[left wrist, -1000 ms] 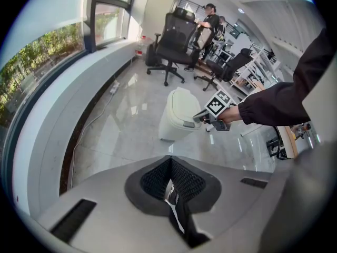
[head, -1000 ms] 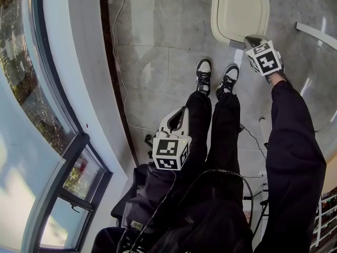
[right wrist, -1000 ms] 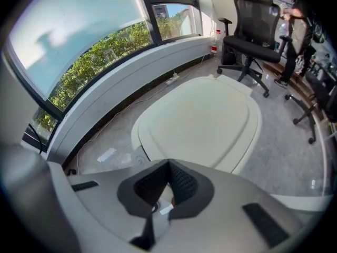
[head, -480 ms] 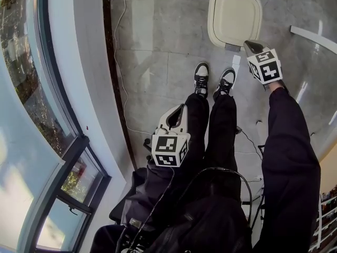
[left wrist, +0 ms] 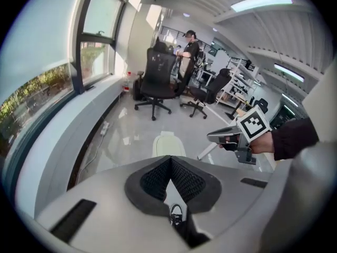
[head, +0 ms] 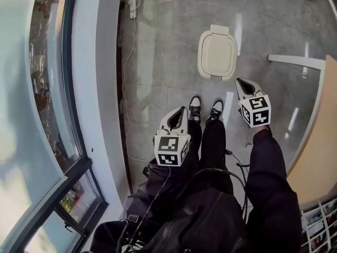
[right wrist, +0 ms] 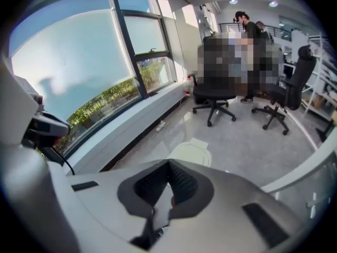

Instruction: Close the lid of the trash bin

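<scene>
The cream trash bin [head: 217,55] stands on the grey tiled floor with its lid down flat. It also shows ahead of both grippers, as the bin [left wrist: 167,144] and the bin [right wrist: 190,153]. My right gripper [head: 241,81] hovers to the right of the bin and nearer to me, apart from it, jaws shut on nothing. My left gripper [head: 181,110] is held above the person's legs, well short of the bin, also shut and empty. In the left gripper view the right gripper [left wrist: 224,136] shows in a hand at the right.
A window wall and sill [head: 95,88] run along the left, with a cable and a power strip [head: 131,7] at their foot. A white-framed glass panel [head: 295,61] and a wooden desk [head: 321,130] stand at the right. Office chairs [left wrist: 155,80] and a person are farther back.
The right gripper has drawn back from the bin's front edge. The bin now lies farther off and smaller in the head view. The left gripper has barely moved.
</scene>
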A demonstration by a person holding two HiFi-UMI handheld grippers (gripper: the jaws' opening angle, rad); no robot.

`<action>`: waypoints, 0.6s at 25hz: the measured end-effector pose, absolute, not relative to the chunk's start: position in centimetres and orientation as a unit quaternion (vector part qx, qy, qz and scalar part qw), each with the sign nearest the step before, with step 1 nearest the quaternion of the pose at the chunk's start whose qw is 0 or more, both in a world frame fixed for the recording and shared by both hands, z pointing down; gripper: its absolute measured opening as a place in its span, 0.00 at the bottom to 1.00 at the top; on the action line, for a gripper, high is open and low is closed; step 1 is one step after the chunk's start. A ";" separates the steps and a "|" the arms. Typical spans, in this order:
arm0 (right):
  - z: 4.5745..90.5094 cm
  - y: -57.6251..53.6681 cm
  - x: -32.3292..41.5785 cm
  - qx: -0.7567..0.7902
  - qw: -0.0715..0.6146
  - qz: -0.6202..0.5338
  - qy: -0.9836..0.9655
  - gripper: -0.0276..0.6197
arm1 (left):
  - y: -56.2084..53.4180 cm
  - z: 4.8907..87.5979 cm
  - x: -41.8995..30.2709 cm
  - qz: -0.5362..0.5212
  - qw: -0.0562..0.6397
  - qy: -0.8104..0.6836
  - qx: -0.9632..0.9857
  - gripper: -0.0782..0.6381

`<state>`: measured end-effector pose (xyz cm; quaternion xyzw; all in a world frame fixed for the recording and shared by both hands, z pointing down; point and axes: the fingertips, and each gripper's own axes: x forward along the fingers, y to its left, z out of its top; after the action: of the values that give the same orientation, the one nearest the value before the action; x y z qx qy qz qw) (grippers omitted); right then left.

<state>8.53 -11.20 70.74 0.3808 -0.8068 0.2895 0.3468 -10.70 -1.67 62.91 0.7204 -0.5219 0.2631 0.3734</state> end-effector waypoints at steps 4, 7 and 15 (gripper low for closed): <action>61.6 -11.7 9.1 0.411 0.304 0.265 -0.818 0.04 | -4.8 56.5 -9.7 0.243 0.331 -0.530 0.742 0.11; 55.1 -12.0 9.5 0.433 0.276 0.239 -0.824 0.04 | -7.0 51.5 -8.5 0.228 0.296 -0.530 0.761 0.11; 39.8 -11.4 10.3 0.474 0.200 0.180 -0.838 0.04 | -10.3 37.9 -5.6 0.164 0.209 -0.528 0.807 0.11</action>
<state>10.25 -11.40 39.85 0.4745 -0.8381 0.1801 0.2003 -5.65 -10.35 37.90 0.8070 -0.5275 0.1639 0.2089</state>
